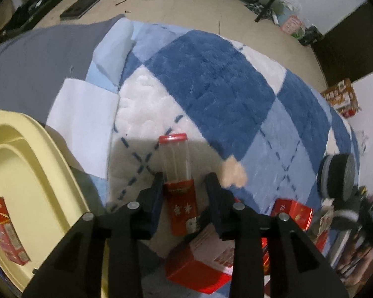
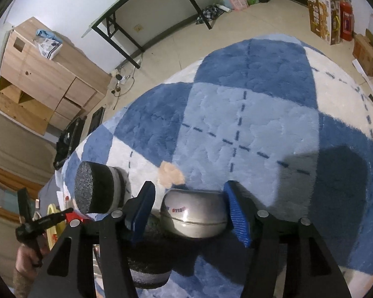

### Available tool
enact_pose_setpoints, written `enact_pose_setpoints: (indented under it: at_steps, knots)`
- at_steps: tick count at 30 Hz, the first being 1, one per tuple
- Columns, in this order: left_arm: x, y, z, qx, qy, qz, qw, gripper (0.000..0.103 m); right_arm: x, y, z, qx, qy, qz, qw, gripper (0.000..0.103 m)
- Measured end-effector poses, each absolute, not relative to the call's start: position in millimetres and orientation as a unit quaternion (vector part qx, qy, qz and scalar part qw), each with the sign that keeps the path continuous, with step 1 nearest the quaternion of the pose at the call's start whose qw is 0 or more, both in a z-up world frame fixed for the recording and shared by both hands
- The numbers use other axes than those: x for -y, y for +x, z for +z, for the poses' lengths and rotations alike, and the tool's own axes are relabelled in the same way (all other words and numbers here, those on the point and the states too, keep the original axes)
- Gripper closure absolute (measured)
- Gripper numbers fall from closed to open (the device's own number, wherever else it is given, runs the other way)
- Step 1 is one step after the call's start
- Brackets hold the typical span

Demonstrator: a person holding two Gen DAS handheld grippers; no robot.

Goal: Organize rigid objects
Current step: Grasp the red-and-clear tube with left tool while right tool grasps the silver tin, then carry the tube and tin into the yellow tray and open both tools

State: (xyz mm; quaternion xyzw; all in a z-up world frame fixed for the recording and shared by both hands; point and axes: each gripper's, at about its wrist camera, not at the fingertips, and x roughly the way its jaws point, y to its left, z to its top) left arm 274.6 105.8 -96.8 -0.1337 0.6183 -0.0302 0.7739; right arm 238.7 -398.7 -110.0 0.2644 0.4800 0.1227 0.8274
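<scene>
On the checked blanket, near its edge: left tongs (image 1: 185,188) pinching a red-capped clear bottle (image 1: 176,160); right tongs (image 2: 189,208) pinching a steel bowl (image 2: 195,214). We judge both smooth, liable to slip.

You are working over a plush blanket (image 2: 248,114) patterned in dark blue, pale blue and white diamonds crossed by dashed navy lines, with one small peach patch (image 2: 171,175). Your left gripper (image 1: 185,186) has black fingers around a clear jar (image 1: 177,171) with a red lid and red label, beside a pale yellow tray (image 1: 37,164). Your right gripper (image 2: 189,206) has blue pads flanking a silver metal bowl (image 2: 195,214).
</scene>
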Motion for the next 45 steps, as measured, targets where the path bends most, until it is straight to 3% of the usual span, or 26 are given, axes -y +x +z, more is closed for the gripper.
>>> enact_pose_setpoints:
  at_steps: [4, 6, 8, 9, 11, 13, 15, 16, 17, 31, 36, 37, 41, 45]
  knots:
    - [-89.2, 264.4, -95.0, -0.61, -0.073, -0.032, 0.788, 0.075, 395.9, 235.9, -110.6, -0.478, 0.26, 0.122, 0.83, 0.043]
    - [-85.8, 259.6, -94.4, -0.613, -0.057, -0.03, 0.788, 0.075, 395.3, 235.1, -110.7, -0.483, 0.263, 0.13, 0.825, 0.052]
    - [-85.8, 256.7, -93.5, -0.615, -0.059, -0.022, 0.786, 0.072, 397.8, 234.1, -112.0, -0.488, 0.275, 0.132, 0.818, 0.051]
    - [-86.0, 254.7, -93.9, -0.616, -0.061, -0.018, 0.785, 0.07, 398.8, 234.2, -113.0, -0.49, 0.28, 0.132, 0.815, 0.051]
    - [-83.1, 244.9, -96.1, -0.614, -0.059, -0.018, 0.787, 0.07, 396.0, 234.9, -114.4, -0.492, 0.284, 0.139, 0.811, 0.037]
    - [-75.1, 236.3, -99.5, -0.6, -0.028, -0.024, 0.799, 0.073, 388.9, 234.2, -111.8, -0.489, 0.259, 0.132, 0.822, 0.037]
    - [-72.9, 232.9, -101.1, -0.596, -0.025, -0.023, 0.803, 0.076, 383.7, 233.5, -110.4, -0.482, 0.245, 0.13, 0.831, 0.04]
    - [-73.0, 231.8, -100.6, -0.594, -0.027, -0.023, 0.804, 0.077, 383.1, 233.5, -111.2, -0.48, 0.251, 0.138, 0.829, 0.05]
    - [-73.8, 231.1, -99.5, -0.591, -0.031, -0.023, 0.805, 0.077, 384.5, 234.7, -112.6, -0.48, 0.264, 0.149, 0.823, 0.052]
    - [-87.4, 226.9, -77.4, -0.567, -0.063, -0.051, 0.82, 0.078, 436.4, 212.8, -115.4, -0.441, 0.297, 0.119, 0.838, 0.052]
    - [-94.9, 214.4, -49.6, -0.548, -0.076, -0.066, 0.831, 0.081, 435.1, 206.7, -87.0, -0.414, 0.295, 0.129, 0.852, 0.052]
    - [-96.0, 212.8, -44.5, -0.546, -0.076, -0.07, 0.832, 0.091, 433.1, 203.6, -78.0, -0.407, 0.294, 0.136, 0.854, 0.052]
    - [-112.7, 203.7, -18.3, -0.531, -0.09, -0.075, 0.839, 0.092, 409.5, 187.7, -47.1, -0.392, 0.263, 0.174, 0.864, 0.052]
    - [-126.7, 206.3, -27.2, -0.553, -0.101, -0.054, 0.825, 0.092, 377.0, 173.1, -30.9, -0.394, 0.239, 0.203, 0.864, 0.052]
